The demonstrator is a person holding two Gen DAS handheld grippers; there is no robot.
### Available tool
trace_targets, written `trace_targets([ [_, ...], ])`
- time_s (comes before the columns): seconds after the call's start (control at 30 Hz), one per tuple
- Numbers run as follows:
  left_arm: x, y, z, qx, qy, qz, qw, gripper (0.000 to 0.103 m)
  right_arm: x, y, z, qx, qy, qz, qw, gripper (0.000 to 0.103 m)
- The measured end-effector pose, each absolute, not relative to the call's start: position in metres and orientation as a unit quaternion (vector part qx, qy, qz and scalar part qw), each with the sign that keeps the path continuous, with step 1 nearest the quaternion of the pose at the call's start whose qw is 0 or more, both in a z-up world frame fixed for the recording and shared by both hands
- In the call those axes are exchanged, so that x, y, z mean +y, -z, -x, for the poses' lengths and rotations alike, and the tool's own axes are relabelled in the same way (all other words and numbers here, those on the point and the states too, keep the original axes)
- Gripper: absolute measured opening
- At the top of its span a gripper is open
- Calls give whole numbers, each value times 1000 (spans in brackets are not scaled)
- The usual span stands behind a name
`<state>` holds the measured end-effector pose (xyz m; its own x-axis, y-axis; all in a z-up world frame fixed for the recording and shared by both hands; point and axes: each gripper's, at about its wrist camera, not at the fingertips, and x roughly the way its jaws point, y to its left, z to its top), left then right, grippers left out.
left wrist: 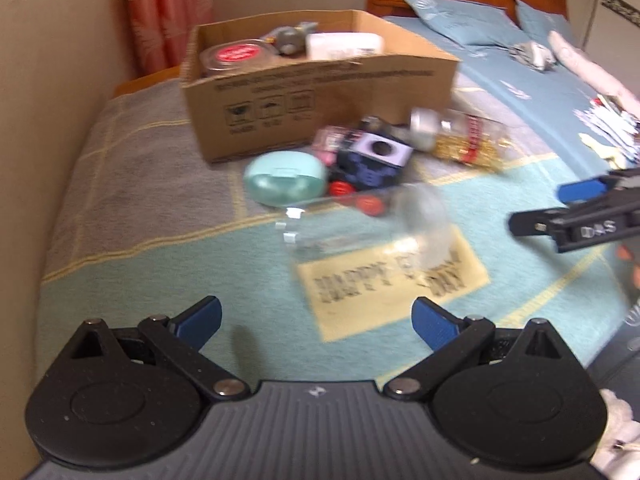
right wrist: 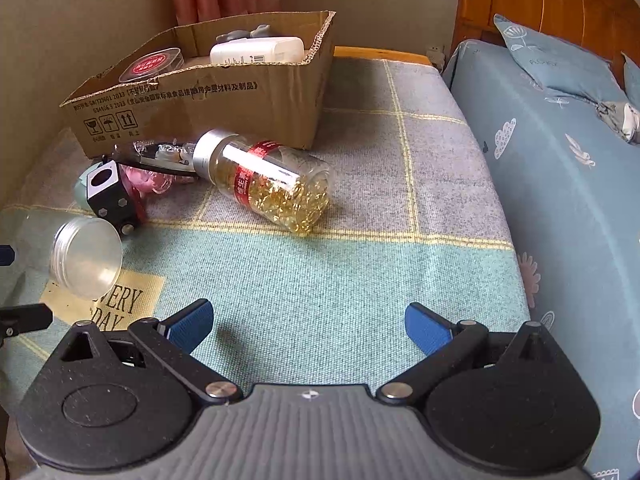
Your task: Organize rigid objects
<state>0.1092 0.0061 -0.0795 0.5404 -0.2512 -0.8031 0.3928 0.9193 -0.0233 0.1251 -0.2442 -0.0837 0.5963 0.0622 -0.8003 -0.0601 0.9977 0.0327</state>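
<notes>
Cardboard box point(right wrist: 208, 92) sits at the blanket's far corner, part-filled; loose items lie just in front of it, the capsule bottle point(right wrist: 264, 180) and clear jar point(left wrist: 360, 224) nearest you. Your left gripper point(left wrist: 316, 320) and right gripper point(right wrist: 308, 324) both gape wide, empty. You look to be between picks: choose one item and close squarely across its body.

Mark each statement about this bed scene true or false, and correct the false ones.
1. The capsule bottle stands upright. False: it lies on its side on the blanket.
2. The cardboard box already holds a white bottle. True.
3. The right gripper grips the clear jar. False: it is open and holds nothing.
4. The left gripper is open. True.
</notes>
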Motion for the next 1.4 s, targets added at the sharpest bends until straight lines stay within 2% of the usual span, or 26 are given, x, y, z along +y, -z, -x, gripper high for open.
trace_targets([
  [0.33,-24,85,-121,443,211,-83,867,101,-246,86,-133,433,-35,24,900,103],
  [0.53,-23,83,-126,443,207,-69,870,101,-245,79,-157,405,-48,30,913,103],
  [0.77,-21,83,-130,443,198,-70,872,101,-261,86,-167,414,-21,16,910,103],
  [1.17,-19,79,-140,431,191,-35,881,101,-265,92,-153,398,-26,20,917,103],
  [1.3,-13,79,-141,428,180,-23,885,91,-264,94,-146,386,-28,20,922,103],
  [1.4,-7,79,-140,425,163,-28,890,91,-264,95,-143,378,-28,20,925,103],
])
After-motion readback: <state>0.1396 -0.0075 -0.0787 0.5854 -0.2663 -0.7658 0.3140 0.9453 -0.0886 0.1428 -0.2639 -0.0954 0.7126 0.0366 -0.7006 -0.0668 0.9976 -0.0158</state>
